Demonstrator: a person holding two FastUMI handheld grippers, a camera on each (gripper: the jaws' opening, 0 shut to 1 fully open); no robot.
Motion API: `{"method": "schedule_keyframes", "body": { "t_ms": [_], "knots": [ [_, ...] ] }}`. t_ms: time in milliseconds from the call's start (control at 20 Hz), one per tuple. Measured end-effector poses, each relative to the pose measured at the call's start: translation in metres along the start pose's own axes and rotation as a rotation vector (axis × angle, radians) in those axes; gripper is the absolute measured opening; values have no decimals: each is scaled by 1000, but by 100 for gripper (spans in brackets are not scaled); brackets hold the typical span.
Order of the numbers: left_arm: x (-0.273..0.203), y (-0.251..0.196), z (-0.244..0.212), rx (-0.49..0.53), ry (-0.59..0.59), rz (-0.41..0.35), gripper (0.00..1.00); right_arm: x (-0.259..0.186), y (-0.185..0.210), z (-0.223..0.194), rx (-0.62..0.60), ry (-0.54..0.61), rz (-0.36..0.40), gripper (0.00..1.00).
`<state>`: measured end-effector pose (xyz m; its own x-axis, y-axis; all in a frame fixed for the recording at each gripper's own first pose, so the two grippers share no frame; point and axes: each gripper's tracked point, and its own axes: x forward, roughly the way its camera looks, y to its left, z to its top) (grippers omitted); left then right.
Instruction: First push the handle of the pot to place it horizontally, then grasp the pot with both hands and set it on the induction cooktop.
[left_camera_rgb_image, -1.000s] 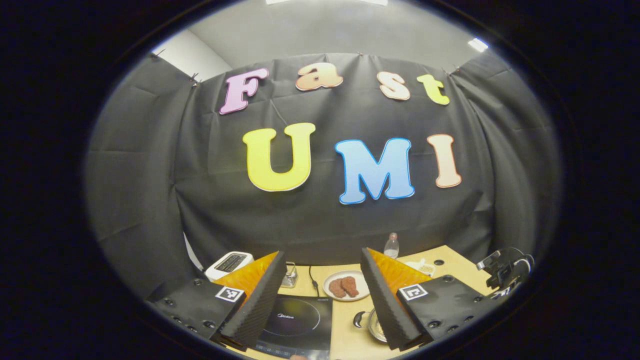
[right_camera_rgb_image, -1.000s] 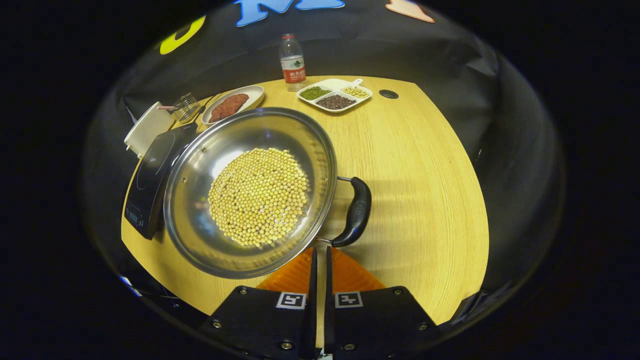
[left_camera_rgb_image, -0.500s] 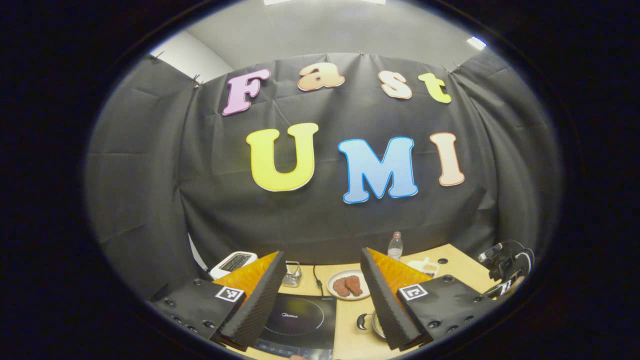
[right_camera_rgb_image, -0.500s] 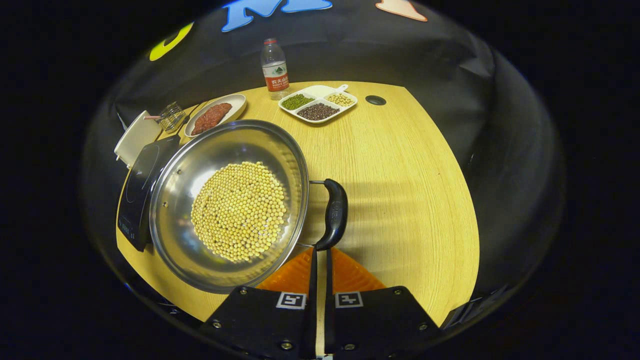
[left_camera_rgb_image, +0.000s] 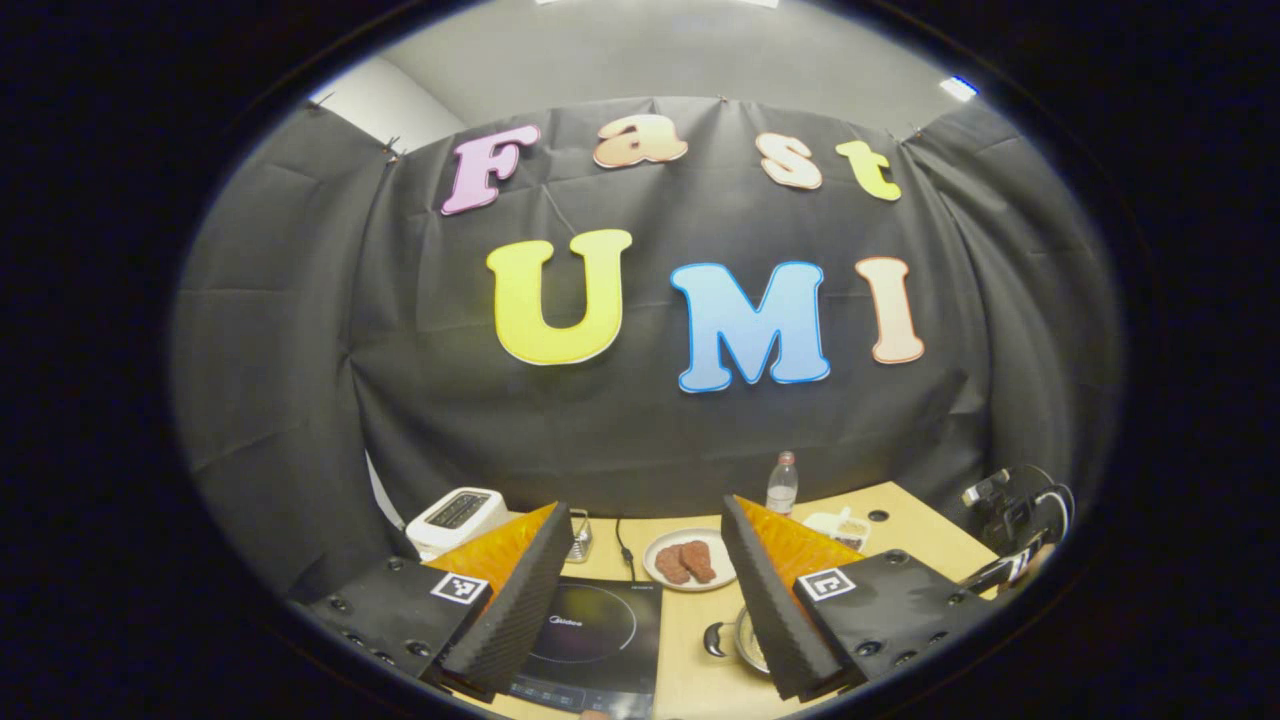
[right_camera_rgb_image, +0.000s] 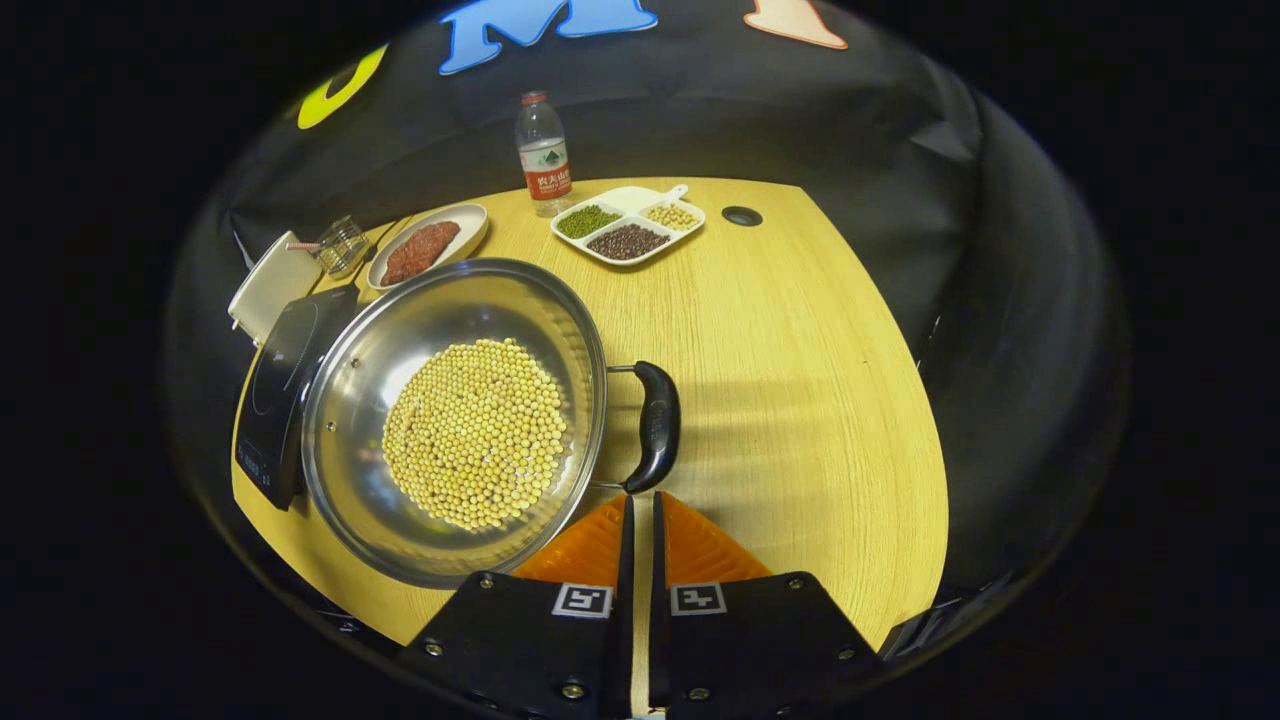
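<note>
In the right gripper view the pot (right_camera_rgb_image: 455, 420), filled with pale beans, is seen on the surface (right_camera_rgb_image: 800, 380) at centre left, beside the induction cooktop (right_camera_rgb_image: 275, 390) and not yet on it. The right hand-held gripper (right_camera_rgb_image: 640, 505), fingers closed together and empty, is placed at the lower end of the handle (right_camera_rgb_image: 655, 425), so the pushing step is judged under way. The left hand-held gripper (left_camera_rgb_image: 645, 560) is held open and empty above the cooktop; the two-handed grasp and the placement are left.

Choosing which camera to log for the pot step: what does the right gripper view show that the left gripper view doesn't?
Right gripper view alone: the pot's inside with its soybeans, the whole near pot handle, and the divided tray's three fills. Left gripper view alone: the toaster's slots and a cable. Both share: the induction cooktop, the meat plate, the water bottle and the wooden table.
</note>
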<state>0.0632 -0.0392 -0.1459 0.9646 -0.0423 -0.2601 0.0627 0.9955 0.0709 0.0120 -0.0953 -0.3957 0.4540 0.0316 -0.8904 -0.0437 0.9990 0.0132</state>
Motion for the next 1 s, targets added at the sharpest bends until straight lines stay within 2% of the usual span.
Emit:
{"method": "schedule_keyframes", "body": {
  "t_ms": [50, 200, 250, 300, 550, 600, 700, 1000],
  "knots": [
    [2, -3, -6, -9, 5, -6, 95, -8, 1, 1, 8, -21, 3, 7],
    [9, -18, -27, -42, 18, -45, 95, -33, 6, 6, 3, -119, 22, 62],
    [10, -25, -36, -48, 26, -64, 95, -41, 7, 10, 10, -152, 22, 75],
    [13, -33, -46, -51, 40, -89, 95, -43, 12, 11, 24, -177, 27, 98],
    [36, -70, -110, -61, 120, -177, 95, -46, 20, 29, 56, -308, 27, 98],
    [43, -77, -128, -66, 146, -190, 99, -43, 20, 33, 49, -326, 18, 98],
    [59, -85, -162, -78, 200, -193, 95, -29, 19, 39, 27, -343, -2, 98],
    [106, -98, -252, -83, 360, -182, 99, 16, 9, 46, -17, -327, -46, 98]
  ]
}}
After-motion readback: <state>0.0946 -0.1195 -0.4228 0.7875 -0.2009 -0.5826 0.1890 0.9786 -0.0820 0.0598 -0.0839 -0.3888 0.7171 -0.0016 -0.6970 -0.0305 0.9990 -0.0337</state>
